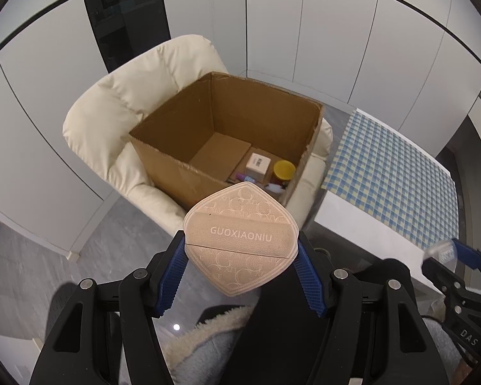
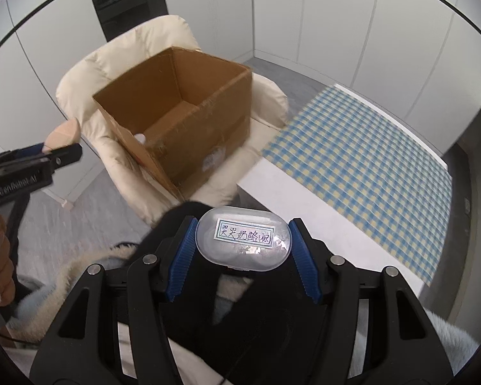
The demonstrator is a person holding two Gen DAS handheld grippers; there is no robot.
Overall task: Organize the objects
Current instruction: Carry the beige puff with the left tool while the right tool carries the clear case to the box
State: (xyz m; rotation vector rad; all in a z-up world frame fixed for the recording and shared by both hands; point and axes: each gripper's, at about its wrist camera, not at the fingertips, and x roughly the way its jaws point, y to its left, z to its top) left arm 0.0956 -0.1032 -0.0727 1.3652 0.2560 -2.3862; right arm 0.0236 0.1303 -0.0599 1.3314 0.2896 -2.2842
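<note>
Left gripper (image 1: 240,250): clamped on a beige, shield-shaped padded case (image 1: 240,240) with a circle pattern and the lettering GUOXIAONIU; the blue ribbed pads are pressed against its two sides, and the case is held in the air short of the box.
Right gripper (image 2: 242,240): closed on a clear oval plastic case (image 2: 243,240) bearing a white handwritten label; it is pinched at both ends and carried above the person's lap, well apart from the box.
Open brown cardboard box (image 1: 163,157): set on the seat of a cream padded armchair (image 1: 112,106), its top open and its walls upright.
Box contents: a small white carton (image 1: 257,164), a yellow-lidded jar (image 1: 284,170) and some smaller items are seen gathered in the near right corner; what the smaller items are cannot be made out.
Blue-and-yellow checked cloth (image 2: 362,150): spread over a white table just right of the armchair; no objects are visible on the part shown.
Step in hand: both items are judged to be in transit towards the box, with neither yet over the opening.
Next move: the beige case needs to be carried forward over the near rim, lowered above the bare floor of the box and released; the clear case is expected to be brought leftward and forward afterwards, so that the two grippers are not crowded over the opening.
</note>
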